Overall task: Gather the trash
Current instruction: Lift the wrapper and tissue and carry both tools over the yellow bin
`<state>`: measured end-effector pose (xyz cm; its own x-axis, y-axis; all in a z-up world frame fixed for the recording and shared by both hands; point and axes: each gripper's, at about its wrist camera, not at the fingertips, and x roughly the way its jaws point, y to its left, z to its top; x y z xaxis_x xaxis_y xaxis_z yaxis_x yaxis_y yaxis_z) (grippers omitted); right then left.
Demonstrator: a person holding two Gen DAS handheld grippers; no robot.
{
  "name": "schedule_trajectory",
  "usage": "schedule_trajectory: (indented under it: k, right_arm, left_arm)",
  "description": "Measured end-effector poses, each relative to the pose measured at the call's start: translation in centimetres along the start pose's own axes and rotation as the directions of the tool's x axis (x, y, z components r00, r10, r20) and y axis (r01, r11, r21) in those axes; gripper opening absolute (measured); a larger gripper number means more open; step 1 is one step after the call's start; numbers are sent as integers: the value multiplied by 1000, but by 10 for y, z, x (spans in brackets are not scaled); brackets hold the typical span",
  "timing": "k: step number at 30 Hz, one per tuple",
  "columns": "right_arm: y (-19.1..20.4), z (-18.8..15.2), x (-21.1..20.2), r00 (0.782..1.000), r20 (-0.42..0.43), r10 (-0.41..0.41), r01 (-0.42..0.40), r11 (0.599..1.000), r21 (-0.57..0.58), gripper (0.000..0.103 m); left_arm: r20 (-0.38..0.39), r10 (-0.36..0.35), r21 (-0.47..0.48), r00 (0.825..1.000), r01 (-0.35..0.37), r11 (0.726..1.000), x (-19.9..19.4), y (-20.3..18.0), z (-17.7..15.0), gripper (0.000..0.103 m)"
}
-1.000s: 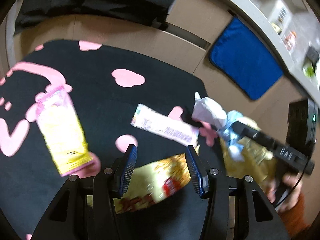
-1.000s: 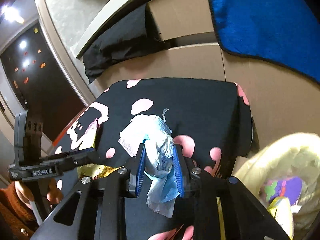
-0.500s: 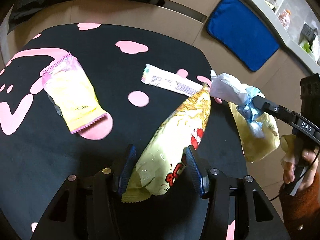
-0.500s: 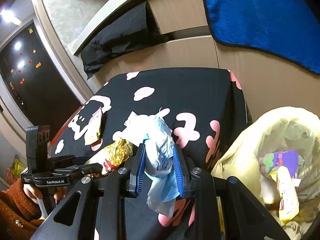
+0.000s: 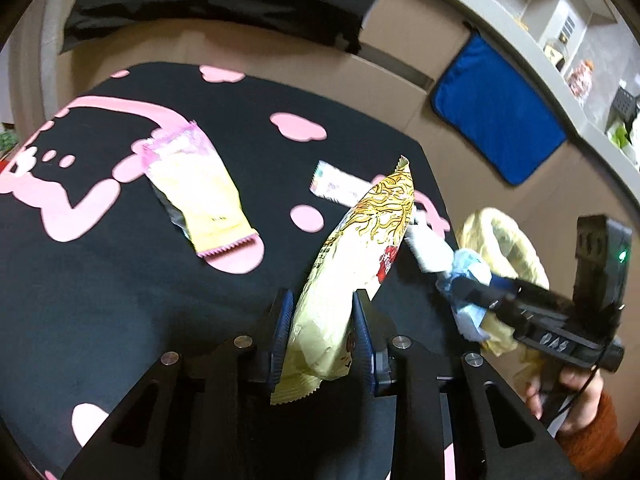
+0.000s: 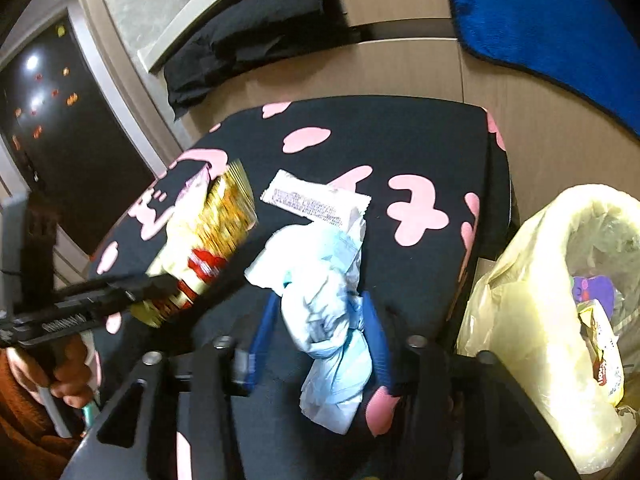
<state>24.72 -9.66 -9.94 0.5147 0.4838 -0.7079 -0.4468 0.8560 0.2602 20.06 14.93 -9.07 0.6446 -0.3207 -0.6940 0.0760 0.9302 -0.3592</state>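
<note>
A black table with pink shapes (image 5: 120,300) has trash on it. The left gripper (image 5: 322,332) has just been closing on the gold snack bag (image 5: 352,264), which points up. The right gripper (image 6: 320,344) has just been opening; the crumpled tissue (image 6: 320,280) seems to sit loose between its jaws. The yellow trash bag (image 6: 532,320) lies to its right, nearer this hand.

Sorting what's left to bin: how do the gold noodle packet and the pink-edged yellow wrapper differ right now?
The gold noodle packet is lifted, pinched upright in the left gripper; the pink-edged yellow wrapper lies flat on the black cloth, untouched. The packet bears red print; the wrapper has pink ends. Both look empty.
</note>
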Motion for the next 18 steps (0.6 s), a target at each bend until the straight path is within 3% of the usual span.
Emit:
schedule_trajectory:
  k: [3,6,7,13,18]
  right_arm:
    - [3,0,8,999,-27,-40,39,999,-37,45]
    - [7,-1,9,999,-36,-30,28,998,-58,31]
    - [8,-1,5,999,-29,-21,19,998,-60,31]
    - [15,15,-46,994,108,-23,32,996,-79,31]
    - [18,31,-98,976,215,-32,54,994,-98,31]
  left_arm:
    - [33,21,-4,999,-20,1000,-8,-2,2,31]
    - [74,38,4,997,-38,999,-18,-9,4,32]
    - [88,41,9,995,-42,999,-21,-12,5,32]
    - [203,44,69,978,-59,996,-50,-43,18,32]
    - [310,26,119,950,-66,991,-75,-79,31,32]
